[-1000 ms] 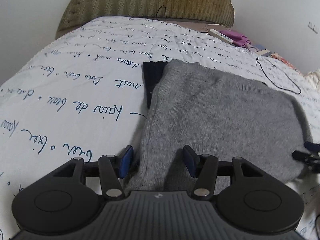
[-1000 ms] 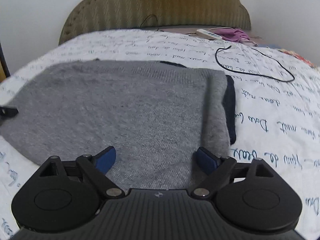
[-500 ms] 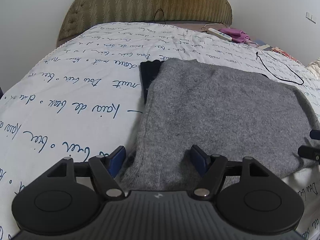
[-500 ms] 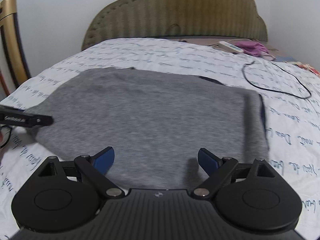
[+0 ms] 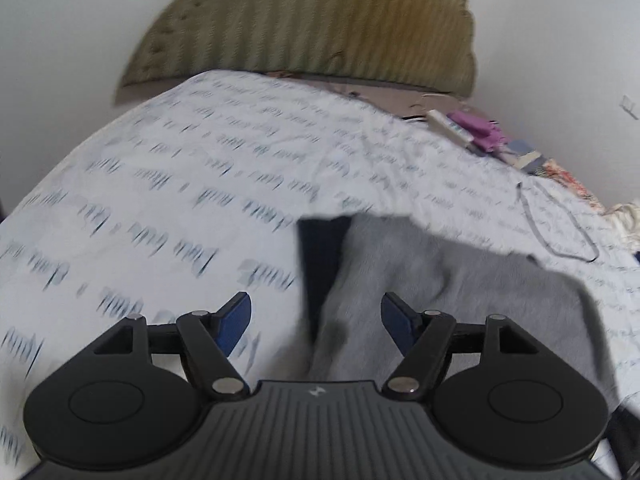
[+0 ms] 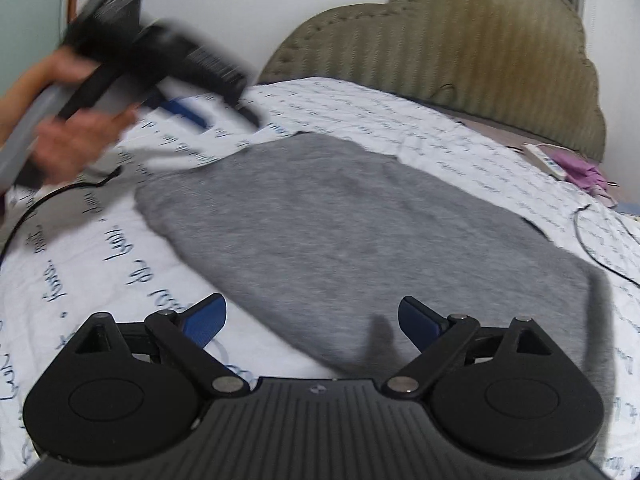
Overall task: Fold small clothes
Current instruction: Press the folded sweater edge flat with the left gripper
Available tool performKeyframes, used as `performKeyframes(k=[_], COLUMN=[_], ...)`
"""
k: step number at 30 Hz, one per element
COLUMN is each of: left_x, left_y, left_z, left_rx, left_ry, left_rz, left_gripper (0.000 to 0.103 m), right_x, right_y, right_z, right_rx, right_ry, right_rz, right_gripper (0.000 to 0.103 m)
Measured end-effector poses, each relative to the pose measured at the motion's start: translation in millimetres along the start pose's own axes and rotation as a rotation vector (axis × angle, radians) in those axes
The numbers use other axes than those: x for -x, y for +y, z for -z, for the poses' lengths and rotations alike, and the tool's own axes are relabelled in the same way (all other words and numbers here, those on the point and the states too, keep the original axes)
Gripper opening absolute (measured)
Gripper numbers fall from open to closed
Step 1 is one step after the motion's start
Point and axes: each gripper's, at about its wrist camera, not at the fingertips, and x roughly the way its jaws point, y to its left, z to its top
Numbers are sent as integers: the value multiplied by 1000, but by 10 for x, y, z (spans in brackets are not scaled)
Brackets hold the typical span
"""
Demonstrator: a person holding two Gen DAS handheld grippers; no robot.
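Grey garment (image 6: 360, 236) lies folded flat on the bedspread (image 6: 120, 256), dark blue piece (image 5: 320, 256) sticking out from under its left edge. Left gripper (image 5: 316, 320) jaws apart, nothing clamped, raised above the garment's left edge; frame blurred. Right gripper (image 6: 312, 320) jaws apart, empty, above the garment's near edge. Right view: hand (image 6: 76, 140) holds the left gripper over the bedspread, clear of the garment. Headboard (image 6: 460, 52) behind.

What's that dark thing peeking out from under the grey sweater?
A navy garment lies under the grey sweater; only an edge strip shows. The sweater hides the rest, so its kind is unclear.
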Motion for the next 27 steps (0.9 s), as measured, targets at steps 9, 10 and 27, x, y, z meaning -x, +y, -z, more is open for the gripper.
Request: performKeyframes(k=[9, 10, 27], left_x=[-873, -944, -836], left_y=[-241, -281, -176], left_z=[-421, -385, -303], left_rx=[-75, -104, -114], left_ry=[137, 145, 99], left_rz=[17, -3, -19], left_gripper=[70, 70, 32], right_x=[10, 3, -43], right_y=[21, -2, 127], right_z=[26, 42, 52], right_rx=[-32, -40, 27], right_ry=[9, 11, 9], right_rz=[11, 12, 61], right_gripper=[95, 95, 96])
